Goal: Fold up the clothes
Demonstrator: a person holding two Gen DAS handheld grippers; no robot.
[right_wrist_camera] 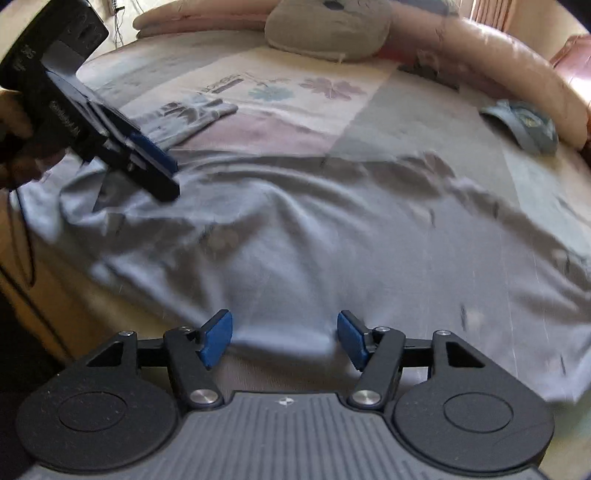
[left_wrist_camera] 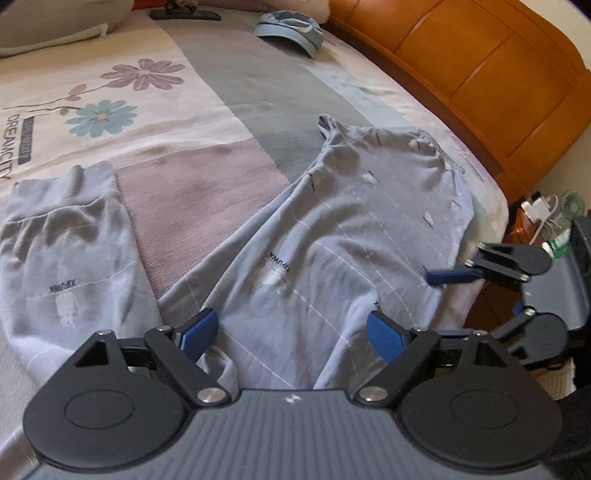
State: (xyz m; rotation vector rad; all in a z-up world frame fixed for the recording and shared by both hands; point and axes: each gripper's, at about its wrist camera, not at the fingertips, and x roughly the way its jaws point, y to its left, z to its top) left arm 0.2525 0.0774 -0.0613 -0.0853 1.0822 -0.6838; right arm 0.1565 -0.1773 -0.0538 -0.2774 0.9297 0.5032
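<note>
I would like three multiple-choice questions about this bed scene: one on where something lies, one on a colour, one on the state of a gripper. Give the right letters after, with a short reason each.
1. Where does the cap lie?
A. on the bed near the wooden headboard
B. on the floor
C. on the shirt

2. What colour are the gripper pads?
A. red
B. blue
C. white

3. How does the left gripper stand?
A. clamped on the cap
C. shut on nothing
B. open above the spread shirt

Answers: 1 A, the cap rests on the bedsheet beside the headboard. 2 B, all visible pads are blue. 3 B, its pads stand wide apart, pressing nothing.
</note>
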